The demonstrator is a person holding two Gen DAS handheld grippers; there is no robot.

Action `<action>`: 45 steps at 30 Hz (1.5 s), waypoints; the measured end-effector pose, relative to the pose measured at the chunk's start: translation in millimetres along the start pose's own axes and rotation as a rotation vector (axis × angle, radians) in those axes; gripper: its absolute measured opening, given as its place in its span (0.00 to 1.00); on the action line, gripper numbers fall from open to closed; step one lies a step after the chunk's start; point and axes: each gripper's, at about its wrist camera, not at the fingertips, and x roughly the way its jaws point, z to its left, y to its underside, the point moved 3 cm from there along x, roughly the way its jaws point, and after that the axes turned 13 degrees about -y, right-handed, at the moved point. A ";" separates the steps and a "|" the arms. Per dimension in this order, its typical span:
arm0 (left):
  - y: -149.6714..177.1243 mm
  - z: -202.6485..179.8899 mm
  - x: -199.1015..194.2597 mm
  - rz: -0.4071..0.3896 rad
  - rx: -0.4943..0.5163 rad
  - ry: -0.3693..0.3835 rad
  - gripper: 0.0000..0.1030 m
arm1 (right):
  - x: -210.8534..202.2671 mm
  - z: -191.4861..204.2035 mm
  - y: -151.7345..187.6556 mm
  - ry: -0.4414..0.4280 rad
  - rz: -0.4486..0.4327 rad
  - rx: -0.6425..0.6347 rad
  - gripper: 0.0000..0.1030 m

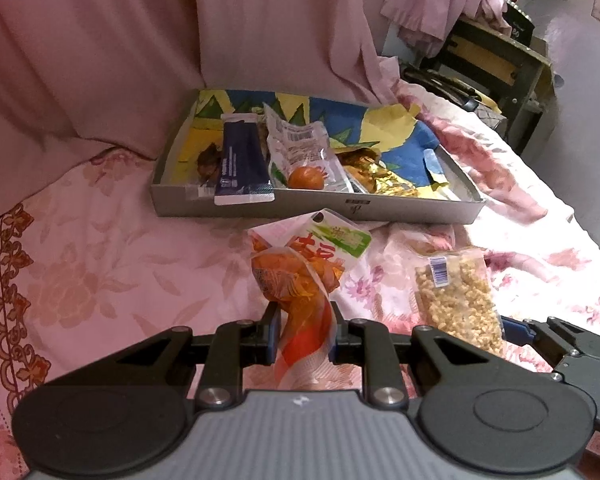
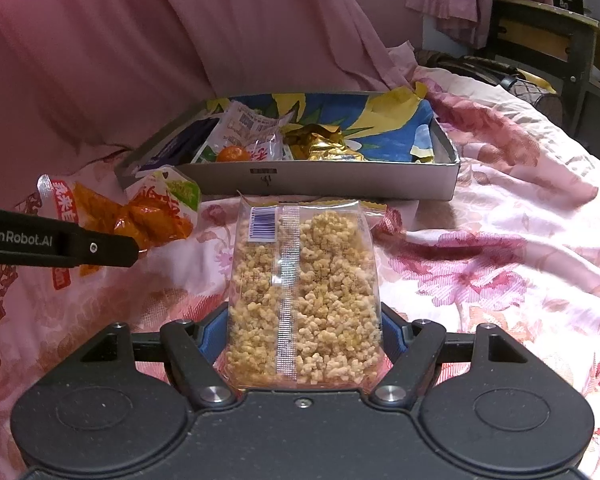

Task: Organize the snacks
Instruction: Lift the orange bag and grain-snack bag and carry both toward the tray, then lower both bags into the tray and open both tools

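My left gripper (image 1: 303,332) is shut on an orange snack packet (image 1: 300,276) and holds it above the bed, short of the grey tray (image 1: 260,205). My right gripper (image 2: 304,336) is shut on a clear bag of puffed grain snack (image 2: 304,292), also in front of the tray (image 2: 340,178). That bag shows in the left wrist view (image 1: 456,296) to the right. The orange packet (image 2: 148,216) and the left gripper's finger (image 2: 80,246) show at the left of the right wrist view. The tray holds a dark blue sachet (image 1: 242,160), a clear barcode packet (image 1: 300,144), a small orange fruit (image 1: 306,178) and a gold wrapper (image 1: 384,176).
The tray rests on a pink floral bedspread (image 1: 100,272). A pink curtain (image 1: 140,40) hangs close behind and left of it. A dark wooden shelf unit (image 1: 496,60) stands at the far right past the bed's edge.
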 end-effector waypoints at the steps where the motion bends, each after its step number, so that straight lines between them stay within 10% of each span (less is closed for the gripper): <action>1: -0.1 -0.3 -0.3 -0.003 0.000 0.001 0.24 | -0.4 0.1 -0.2 -0.001 -0.002 0.000 0.73; 45: -27.6 21.8 6.6 -0.213 -0.179 -0.019 0.24 | -5.5 -18.6 -39.8 0.028 -0.175 0.061 0.73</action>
